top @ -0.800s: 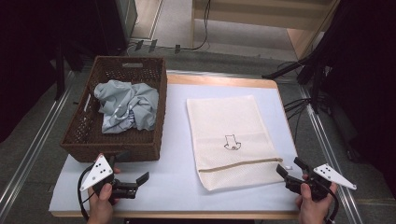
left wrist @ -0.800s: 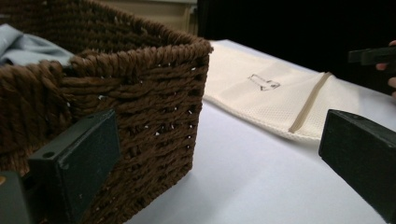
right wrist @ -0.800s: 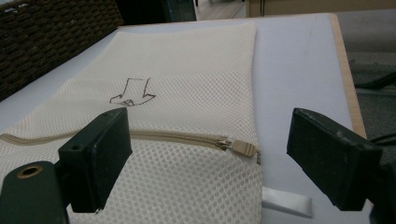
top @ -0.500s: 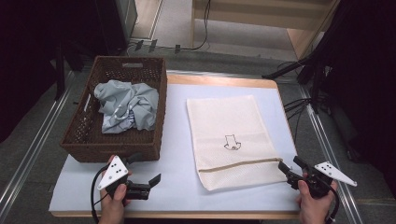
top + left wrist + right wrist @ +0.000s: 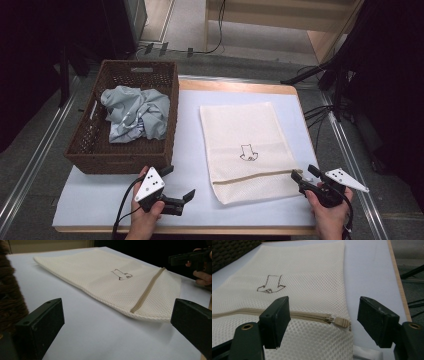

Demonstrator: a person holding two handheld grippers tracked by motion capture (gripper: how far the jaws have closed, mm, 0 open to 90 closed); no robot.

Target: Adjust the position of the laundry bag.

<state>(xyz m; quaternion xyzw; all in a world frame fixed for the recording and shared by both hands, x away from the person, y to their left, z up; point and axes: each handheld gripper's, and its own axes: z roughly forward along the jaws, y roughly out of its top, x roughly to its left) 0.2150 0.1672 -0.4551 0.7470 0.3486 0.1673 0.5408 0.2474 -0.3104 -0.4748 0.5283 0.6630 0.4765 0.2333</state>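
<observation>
From above, a cream mesh bag (image 5: 248, 150) lay flat on the tabletop (image 5: 190, 125) just right of a wicker basket (image 5: 170, 130) holding crumpled grey cloth (image 5: 134, 113), with the left claw (image 5: 178, 189) and right claw (image 5: 303, 176) empty at the bag's near corners. In the left gripper view, gaping jaws faced the bag's zip end. In the right gripper view, spread jaws flanked the zipper pull (image 5: 339, 321), probably to open the bag for the cloth.

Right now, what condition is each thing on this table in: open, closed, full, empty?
Mesh laundry bag: lying flat, zipper closed.
Zipper pull: at the zipper's end, between the jaws, untouched.
Wicker basket: holds the garment.
Grey garment: crumpled.
Left hand-held gripper: open, holding nothing.
Right hand-held gripper: open, holding nothing.
</observation>
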